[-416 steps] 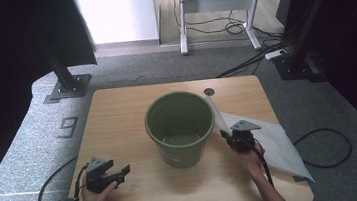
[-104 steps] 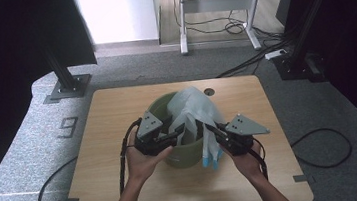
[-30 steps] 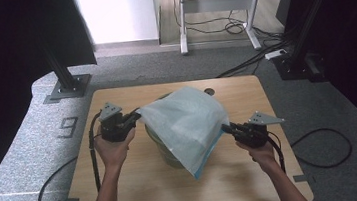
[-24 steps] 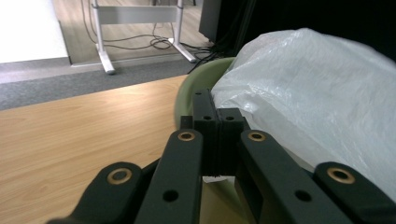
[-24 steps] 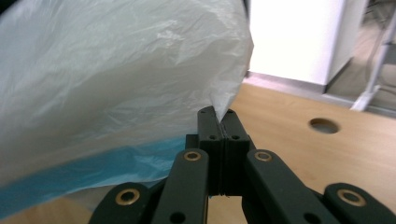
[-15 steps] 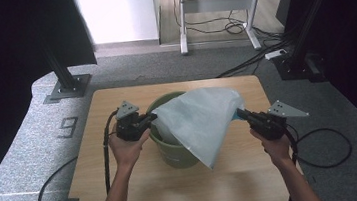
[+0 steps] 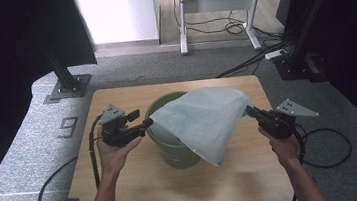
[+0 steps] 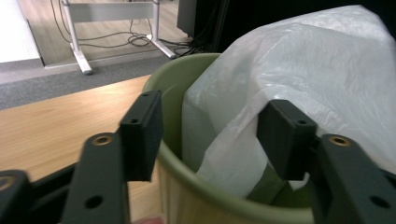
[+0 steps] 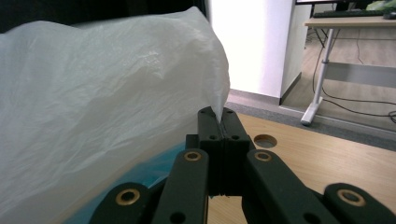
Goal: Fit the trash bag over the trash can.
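Left tool: the left tool (image 7: 141,124) sits at the bucket's near-left rim with its jaws apart. They've just been opening, and in the left gripper view the bag's edge and the rim sit in the gap with neither pad pressing on them, so that side looks let go.

Right tool: the right tool (image 7: 249,109) is clamped tight on a pinched corner of the bag. In the right gripper view (image 9: 218,120) the film comes to a point right between the closed pads.

Bag: a thin, crinkly, translucent white plastic bag (image 7: 204,120). It's draped over the right half of the bucket's mouth, stretched out to the right tool, with a loose point hanging down the bucket's front. Floppy stuff, it will slip and billow.

Bucket: a round, olive-green plastic bucket (image 7: 172,154) with a smooth rolled rim, standing about mid-surface and tapering slightly toward the base.

Surface: a light wooden surface (image 7: 126,196) with rounded corners and a small round hole near the far right corner.

Step in hand: looks like lining the bucket.

How I'd do it well: keep the right corner taut but don't yank, that film tears easily. Re-grab the loose edge on the left low at the hem, then pull it outward and down over the rim, so the bucket doesn't tip or slide.
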{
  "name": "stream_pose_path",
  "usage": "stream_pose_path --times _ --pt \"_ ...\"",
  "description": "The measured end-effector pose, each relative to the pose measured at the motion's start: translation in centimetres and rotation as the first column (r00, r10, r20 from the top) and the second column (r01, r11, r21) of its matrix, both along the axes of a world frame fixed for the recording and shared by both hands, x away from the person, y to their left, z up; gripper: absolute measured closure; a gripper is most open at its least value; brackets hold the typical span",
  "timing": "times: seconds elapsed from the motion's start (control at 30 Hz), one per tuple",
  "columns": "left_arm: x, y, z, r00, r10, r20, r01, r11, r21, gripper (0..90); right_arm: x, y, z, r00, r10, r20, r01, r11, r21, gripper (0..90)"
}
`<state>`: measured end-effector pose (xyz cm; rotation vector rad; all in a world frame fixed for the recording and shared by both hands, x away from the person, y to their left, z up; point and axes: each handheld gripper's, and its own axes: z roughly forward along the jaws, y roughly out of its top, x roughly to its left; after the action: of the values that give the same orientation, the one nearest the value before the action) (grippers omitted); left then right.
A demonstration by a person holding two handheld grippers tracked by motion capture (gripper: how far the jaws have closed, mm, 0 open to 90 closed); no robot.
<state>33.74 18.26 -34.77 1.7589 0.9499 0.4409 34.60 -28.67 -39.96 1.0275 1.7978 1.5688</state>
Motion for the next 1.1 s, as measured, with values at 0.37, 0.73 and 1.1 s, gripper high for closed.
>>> stream_pose_path --times 0.37,0.73,1.1 --pt "-1.6 0.3 0.9 0.9979 -0.055 0.035 0.053 0.9975 0.045 30.2 0.1 -0.4 -0.1 0.9992 -0.034 -0.019 0.034 0.999 -0.035 88.1" --pt "-2.2 1.7 1.2 0.9999 -0.01 0.013 0.009 0.9985 0.055 26.6 0.3 -0.8 -0.8 0.9975 -0.052 -0.048 0.05 0.998 -0.044 88.3" --pt "-3.2 -2.4 2.9 0.9956 -0.082 0.046 0.078 0.9937 0.081 29.6 -0.4 2.1 0.2 0.9994 0.032 -0.008 -0.033 0.997 -0.073 88.3"
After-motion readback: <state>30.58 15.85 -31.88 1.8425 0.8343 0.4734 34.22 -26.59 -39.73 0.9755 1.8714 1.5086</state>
